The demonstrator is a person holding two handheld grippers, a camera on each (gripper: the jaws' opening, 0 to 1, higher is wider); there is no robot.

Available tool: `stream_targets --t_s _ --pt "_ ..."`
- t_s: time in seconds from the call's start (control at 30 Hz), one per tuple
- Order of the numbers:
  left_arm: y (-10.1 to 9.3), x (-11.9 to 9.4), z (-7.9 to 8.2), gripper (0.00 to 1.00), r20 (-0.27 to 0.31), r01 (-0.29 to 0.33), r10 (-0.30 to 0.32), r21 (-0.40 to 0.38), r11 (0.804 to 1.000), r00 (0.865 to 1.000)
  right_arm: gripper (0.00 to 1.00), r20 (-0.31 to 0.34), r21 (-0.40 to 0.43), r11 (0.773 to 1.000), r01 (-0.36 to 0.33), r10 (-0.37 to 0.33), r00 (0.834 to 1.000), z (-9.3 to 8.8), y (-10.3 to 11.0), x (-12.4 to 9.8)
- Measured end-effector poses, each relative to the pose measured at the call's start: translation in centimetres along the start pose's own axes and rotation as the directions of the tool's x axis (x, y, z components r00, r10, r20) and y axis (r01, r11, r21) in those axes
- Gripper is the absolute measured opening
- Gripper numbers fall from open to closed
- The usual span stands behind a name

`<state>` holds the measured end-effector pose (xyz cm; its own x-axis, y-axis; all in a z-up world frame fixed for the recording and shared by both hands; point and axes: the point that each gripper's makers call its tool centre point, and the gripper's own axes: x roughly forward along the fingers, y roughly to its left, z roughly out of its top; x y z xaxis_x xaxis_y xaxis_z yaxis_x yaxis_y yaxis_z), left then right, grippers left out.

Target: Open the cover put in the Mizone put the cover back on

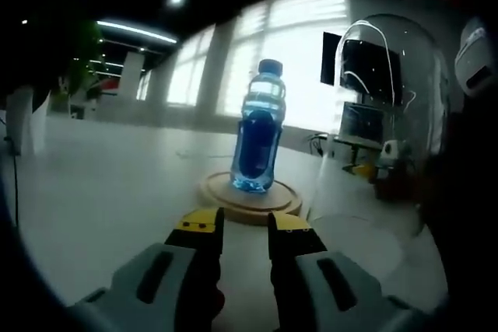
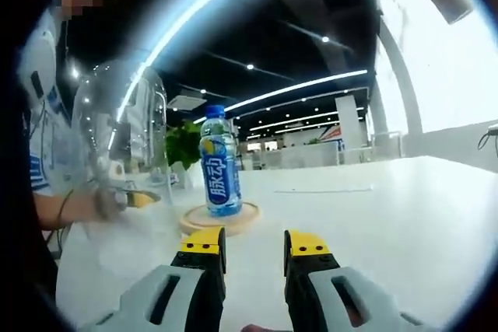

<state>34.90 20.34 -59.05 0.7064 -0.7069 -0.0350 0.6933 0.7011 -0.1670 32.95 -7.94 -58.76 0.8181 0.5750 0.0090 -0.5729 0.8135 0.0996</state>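
Observation:
A blue Mizone bottle [image 1: 258, 130] with a blue cap stands upright on a round wooden base [image 1: 233, 206] on the white table. The clear glass dome cover [image 1: 389, 114] stands off the base, just to its right on the table. My left gripper [image 1: 245, 223] points at the base, open and empty, a short way from it. In the right gripper view the bottle [image 2: 220, 165] and base [image 2: 194, 223] are straight ahead, with the cover [image 2: 128, 130] to their left. My right gripper [image 2: 255, 240] is open with nothing in it. The left gripper's yellow tip [image 2: 144, 197] shows through the glass.
A person [image 2: 47, 153] is close at the left of the right gripper view, a hand [image 2: 103, 204] low by the dome. The white table [image 2: 389, 207] stretches wide to the right. A dark monitor [image 1: 369, 68] and desk items sit beyond the dome.

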Motion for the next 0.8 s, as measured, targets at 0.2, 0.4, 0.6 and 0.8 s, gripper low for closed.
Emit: stream_targets --t_s 0.2,0.4,0.6,0.8 --pt "0.3 -0.2 0.4 0.18 0.02 -0.009 0.01 -0.042 0.999 1.0 0.22 0.004 0.007 1.0 0.002 -0.002 1.0 0.1 -0.1 -0.1" --pt "0.0 -0.3 0.7 0.19 0.034 0.004 -0.003 -0.034 0.999 0.999 0.24 0.0 0.022 0.999 -0.029 0.029 1.0 0.2 0.4 -0.1" --pt "-0.5 -0.7 1.8 0.23 0.068 0.045 -0.043 -0.033 0.998 0.997 0.24 -0.018 0.021 0.997 -0.072 0.073 0.997 0.1 1.2 0.2" --pt "-0.3 -2.0 2.8 0.28 0.066 0.047 -0.049 0.028 0.998 0.997 0.28 -0.022 0.026 0.989 -0.144 0.145 0.989 0.6 2.1 0.3"
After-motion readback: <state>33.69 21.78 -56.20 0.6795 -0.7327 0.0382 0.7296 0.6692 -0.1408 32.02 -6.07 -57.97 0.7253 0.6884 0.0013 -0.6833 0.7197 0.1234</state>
